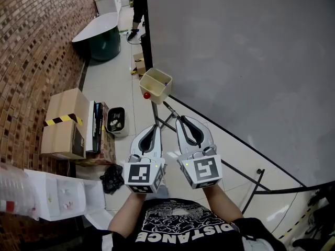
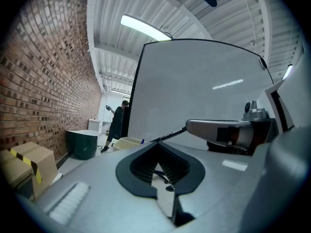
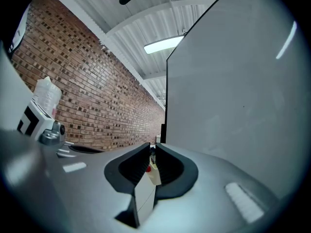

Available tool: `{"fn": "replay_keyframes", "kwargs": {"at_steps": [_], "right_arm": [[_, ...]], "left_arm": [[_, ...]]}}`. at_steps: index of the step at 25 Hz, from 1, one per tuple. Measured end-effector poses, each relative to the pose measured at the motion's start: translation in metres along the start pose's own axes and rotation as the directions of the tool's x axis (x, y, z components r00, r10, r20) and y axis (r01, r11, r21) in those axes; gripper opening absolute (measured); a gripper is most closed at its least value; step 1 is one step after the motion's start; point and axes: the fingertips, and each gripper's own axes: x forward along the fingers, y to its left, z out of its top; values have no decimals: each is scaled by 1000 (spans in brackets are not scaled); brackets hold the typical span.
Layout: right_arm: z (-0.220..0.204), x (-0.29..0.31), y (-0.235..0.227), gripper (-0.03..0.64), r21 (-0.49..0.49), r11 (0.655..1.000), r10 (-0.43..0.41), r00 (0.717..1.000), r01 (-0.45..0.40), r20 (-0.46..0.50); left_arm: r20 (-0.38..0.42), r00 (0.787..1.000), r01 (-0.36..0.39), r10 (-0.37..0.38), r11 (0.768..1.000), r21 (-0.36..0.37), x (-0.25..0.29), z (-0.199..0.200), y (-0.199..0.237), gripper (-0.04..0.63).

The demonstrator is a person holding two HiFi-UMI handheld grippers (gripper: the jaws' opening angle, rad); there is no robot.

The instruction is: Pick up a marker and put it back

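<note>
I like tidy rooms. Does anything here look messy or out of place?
Nothing looks spilled or broken. Only a crumpled black bag lies loose on the floor beside the cardboard boxes, not put away.

The only legible word is "DISTANCE", printed in white, upside down, on the person's black shirt (image 1: 180,229), just beside that shirt's white graphic (image 1: 175,213).

two hand-held grippers (image 1: 155,126) (image 1: 179,119), one whiteboard (image 1: 235,61), one beige bin (image 1: 150,83)
</note>
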Motion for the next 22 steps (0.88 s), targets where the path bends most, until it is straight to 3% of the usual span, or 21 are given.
{"fn": "replay_keyframes", "kwargs": {"at_steps": [8,22], "right_arm": [[-6,22,-2,34,-4,1000,-4,1000,3,-11],[-32,91,-14,34,-36,999,2,996,-5,-91]], "left_arm": [[17,1000,-4,4,1000,-4,15,-3,16,6],[-27,1000,6,-7,999,-34,63,-3,53,6]]}}
